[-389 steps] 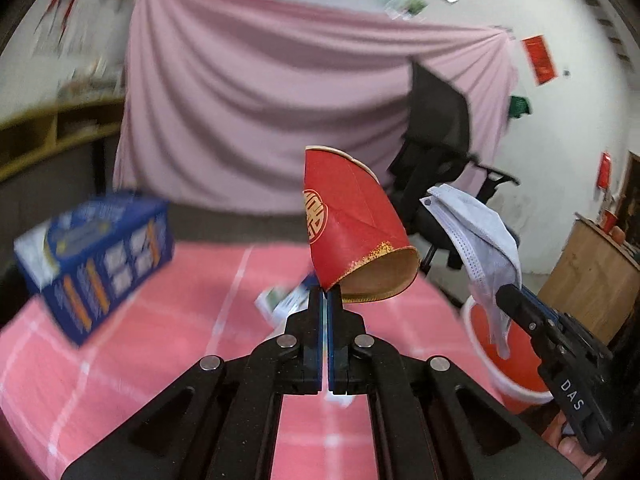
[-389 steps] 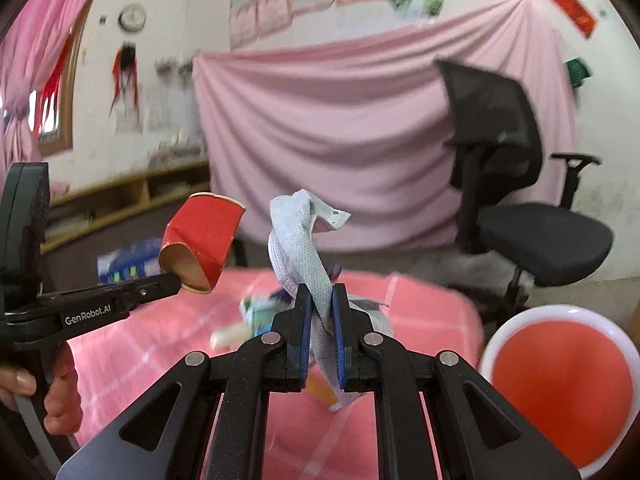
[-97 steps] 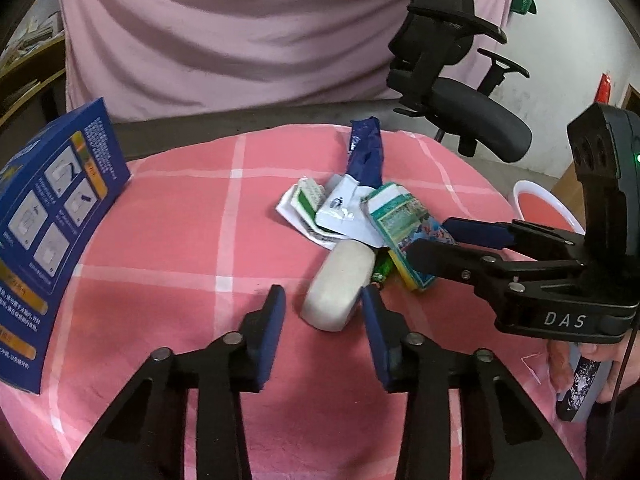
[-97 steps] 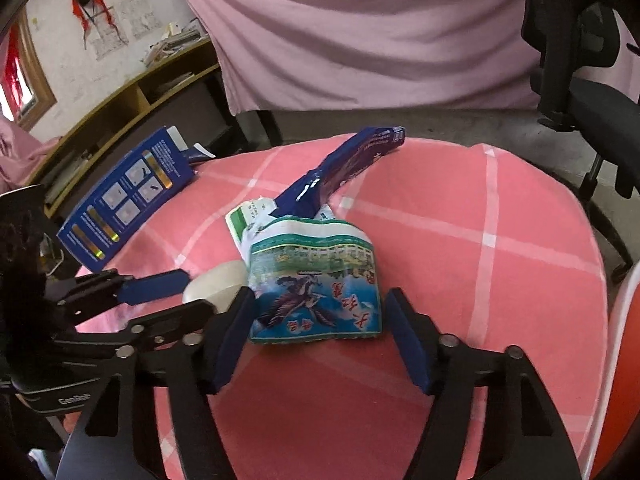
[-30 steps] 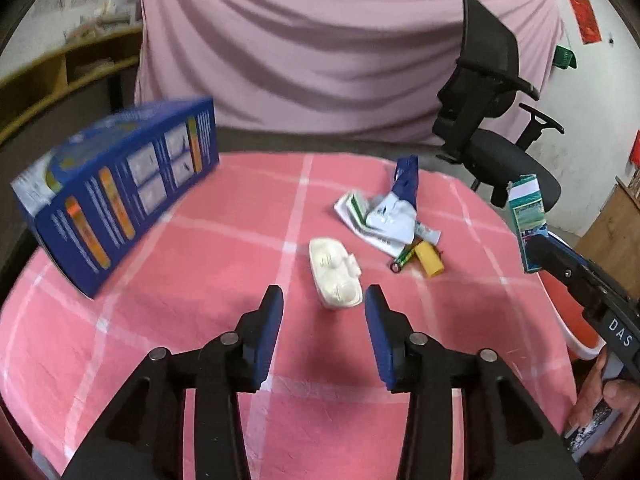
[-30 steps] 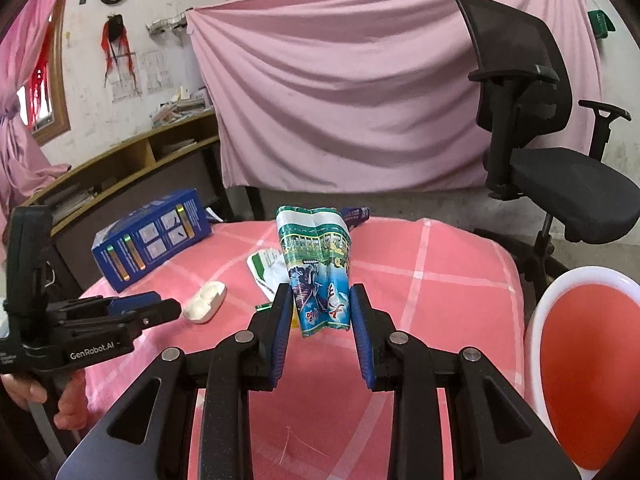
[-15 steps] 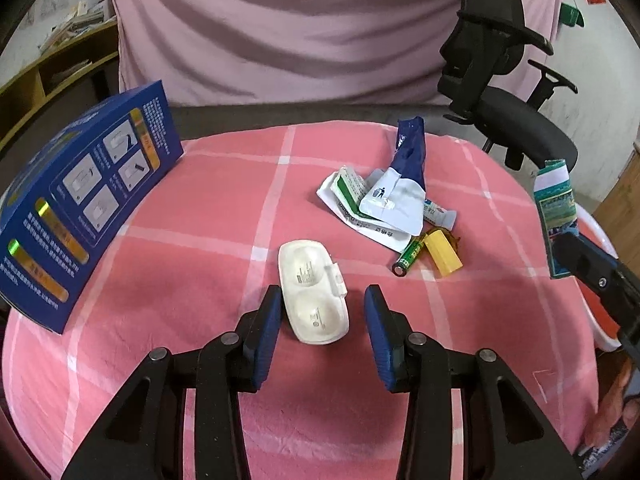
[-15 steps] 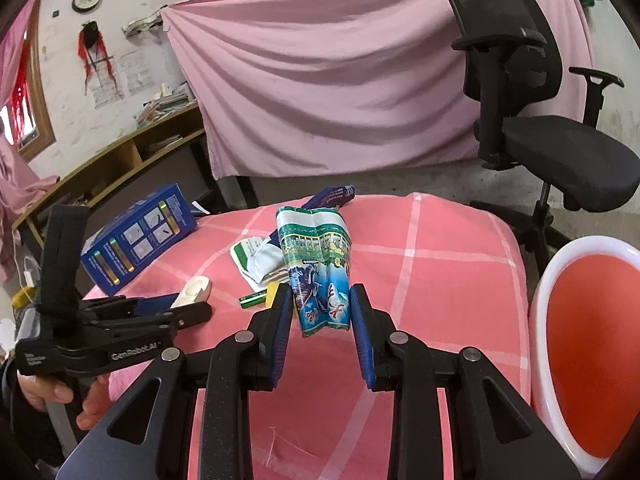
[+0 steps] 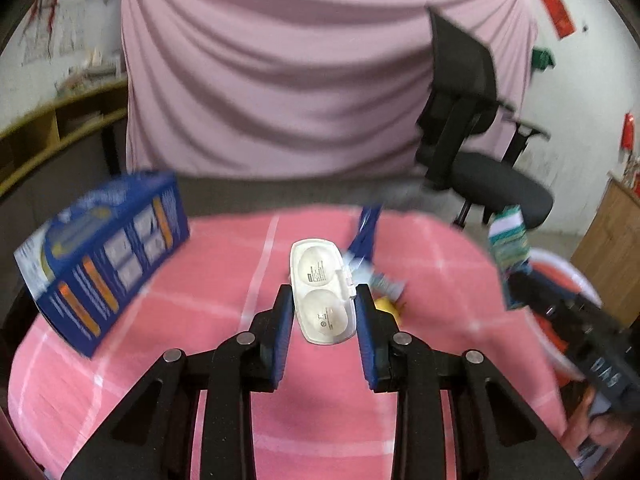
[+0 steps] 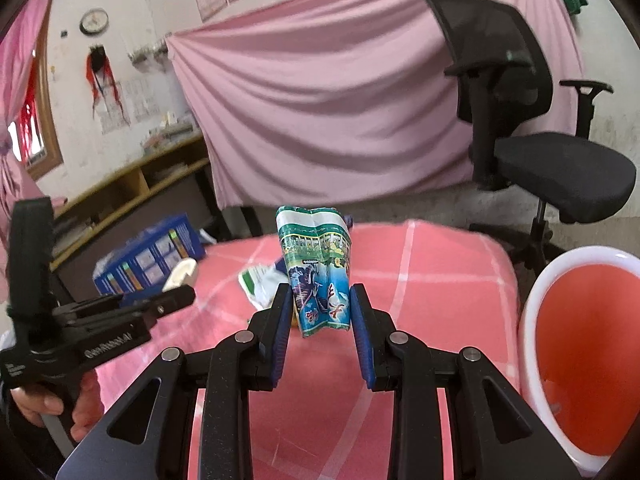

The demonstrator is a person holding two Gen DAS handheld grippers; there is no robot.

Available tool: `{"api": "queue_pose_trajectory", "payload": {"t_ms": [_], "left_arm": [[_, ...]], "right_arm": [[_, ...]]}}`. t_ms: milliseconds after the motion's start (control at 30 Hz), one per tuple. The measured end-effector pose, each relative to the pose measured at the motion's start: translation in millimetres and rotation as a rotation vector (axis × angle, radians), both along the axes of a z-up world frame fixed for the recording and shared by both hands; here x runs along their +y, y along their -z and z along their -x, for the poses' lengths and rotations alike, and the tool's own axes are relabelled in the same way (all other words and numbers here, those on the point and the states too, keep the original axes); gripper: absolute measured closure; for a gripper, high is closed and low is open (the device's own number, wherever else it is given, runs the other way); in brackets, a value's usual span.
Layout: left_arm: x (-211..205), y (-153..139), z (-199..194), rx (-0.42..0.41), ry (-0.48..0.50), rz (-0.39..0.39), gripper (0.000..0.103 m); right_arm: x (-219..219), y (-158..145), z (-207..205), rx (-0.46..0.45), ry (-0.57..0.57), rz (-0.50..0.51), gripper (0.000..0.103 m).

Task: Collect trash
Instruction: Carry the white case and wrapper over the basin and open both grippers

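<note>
Left gripper (image 9: 324, 312): jaws, just closing, now clamped on the white plastic case (image 9: 322, 290), pads on both long edges; case held lid-up above the table (image 9: 208, 320).

Right gripper (image 10: 320, 312): jaws clamped on a green-and-blue snack packet (image 10: 318, 272), held upright clear of the table; in the left wrist view the same packet shows blurred at right.

Table: pink checked cloth. On it, beyond the case: a dark blue wrapper (image 9: 366, 234), a yellow item (image 9: 384, 304) partly hidden, white and green wrappers (image 10: 262, 284) in a loose pile. Blue carton (image 9: 104, 260) at the left edge.

Beside the table, right: red bin with white rim (image 10: 580, 344). Behind: black office chair (image 10: 532, 120), pink drape (image 9: 280, 72).
</note>
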State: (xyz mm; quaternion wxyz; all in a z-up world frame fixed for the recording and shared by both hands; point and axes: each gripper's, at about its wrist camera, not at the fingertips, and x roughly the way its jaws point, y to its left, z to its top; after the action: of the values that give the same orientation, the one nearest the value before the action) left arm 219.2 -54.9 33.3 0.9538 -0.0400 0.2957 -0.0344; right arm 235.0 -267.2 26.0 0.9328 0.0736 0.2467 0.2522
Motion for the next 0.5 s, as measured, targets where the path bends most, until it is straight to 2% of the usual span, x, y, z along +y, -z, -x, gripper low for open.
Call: {"api": "queue_pose_trajectory", "payload": {"t_ms": [233, 500], "left_arm": [[-29, -46, 29, -0.223, 0.062, 0.000, 0.077], [-90, -77, 49, -0.405, 0.212, -0.039, 0.077]], "right_arm": [[-33, -27, 25, -0.173, 0.088, -0.079, 0.076], [-81, -52, 51, -0.347, 0.244, -0.128, 0.076]]}}
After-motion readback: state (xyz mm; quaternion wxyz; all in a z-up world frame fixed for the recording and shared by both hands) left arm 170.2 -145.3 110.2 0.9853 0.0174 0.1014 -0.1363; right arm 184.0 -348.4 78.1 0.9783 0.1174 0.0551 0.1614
